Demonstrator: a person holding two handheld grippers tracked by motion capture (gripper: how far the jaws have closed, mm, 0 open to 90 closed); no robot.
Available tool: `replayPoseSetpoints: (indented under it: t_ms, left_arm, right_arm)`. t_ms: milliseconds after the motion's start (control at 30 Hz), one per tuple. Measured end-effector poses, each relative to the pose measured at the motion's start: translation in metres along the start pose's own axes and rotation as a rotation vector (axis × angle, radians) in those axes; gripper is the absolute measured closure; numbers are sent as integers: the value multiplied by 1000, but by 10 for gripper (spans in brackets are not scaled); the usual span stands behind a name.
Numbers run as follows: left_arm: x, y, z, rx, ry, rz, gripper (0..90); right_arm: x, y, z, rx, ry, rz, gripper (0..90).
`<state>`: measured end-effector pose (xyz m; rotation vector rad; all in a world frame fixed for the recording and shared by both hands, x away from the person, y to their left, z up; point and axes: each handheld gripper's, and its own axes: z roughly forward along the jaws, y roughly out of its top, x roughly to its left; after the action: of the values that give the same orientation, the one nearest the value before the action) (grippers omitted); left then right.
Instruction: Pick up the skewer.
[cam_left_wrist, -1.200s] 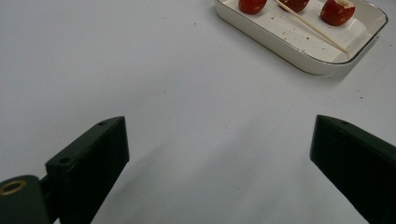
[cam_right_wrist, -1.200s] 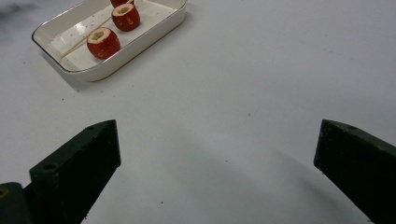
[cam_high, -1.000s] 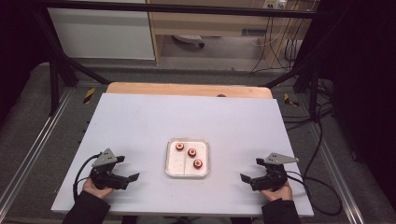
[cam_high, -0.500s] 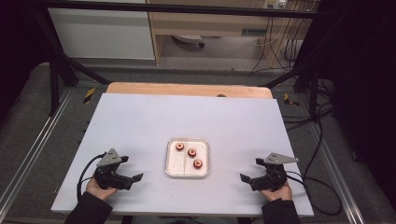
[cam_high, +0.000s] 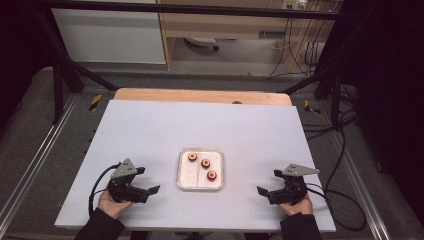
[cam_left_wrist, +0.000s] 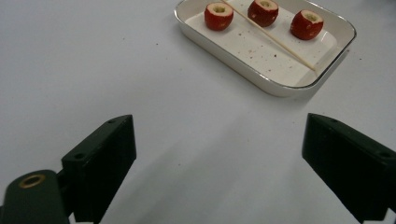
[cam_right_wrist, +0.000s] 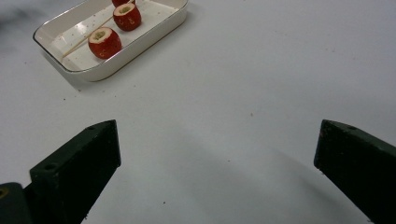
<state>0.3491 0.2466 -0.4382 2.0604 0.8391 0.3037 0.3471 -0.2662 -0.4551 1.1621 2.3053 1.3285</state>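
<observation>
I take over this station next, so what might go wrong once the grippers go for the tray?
The three cored red fruits are round and may roll when pinched. The thin wooden skewer lies flat on the tray floor, hard for wide jaws to lift. The shallow white tray sits loose on the table, so a nudge from the left gripper or right gripper may slide it.

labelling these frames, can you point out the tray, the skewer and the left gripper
tray (cam_left_wrist: 261, 77): left gripper view, on its near rim.
skewer (cam_left_wrist: 280, 45): left gripper view, on the middle of the thin stick.
left gripper (cam_high: 148, 181): high view, midway between its open fingers.
</observation>
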Motion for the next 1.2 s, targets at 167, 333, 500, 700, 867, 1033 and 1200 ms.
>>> replayPoseSetpoints:
  t_ms: [167, 333, 500, 700, 867, 1033, 1200]
  left_arm:
    - [-7, 7, 2, -7, -12, -2, 189]
    - [-16, 16, 6, -5, -27, 11, 312]
    - [-23, 24, 12, 7, -28, 17, 422]
    - [-35, 38, 23, 9, -38, 33, 579]
    - [-43, 47, 33, 21, -39, 48, 682]
    - [-51, 54, 44, 31, -50, 60, 787]
    - [-60, 59, 58, 53, -63, 76, 875]
  right_arm:
    - [0, 0, 0, 3, -3, -3, 11]
    - [0, 0, 0, -1, 0, -1, 12]
    - [0, 0, 0, 3, -1, -2, 12]
    - [1, 0, 0, 5, -1, 1, 13]
    - [1, 0, 1, 11, 0, 1, 13]
    - [2, 0, 1, 10, 2, 1, 13]
    - [1, 0, 0, 11, 2, 0, 12]
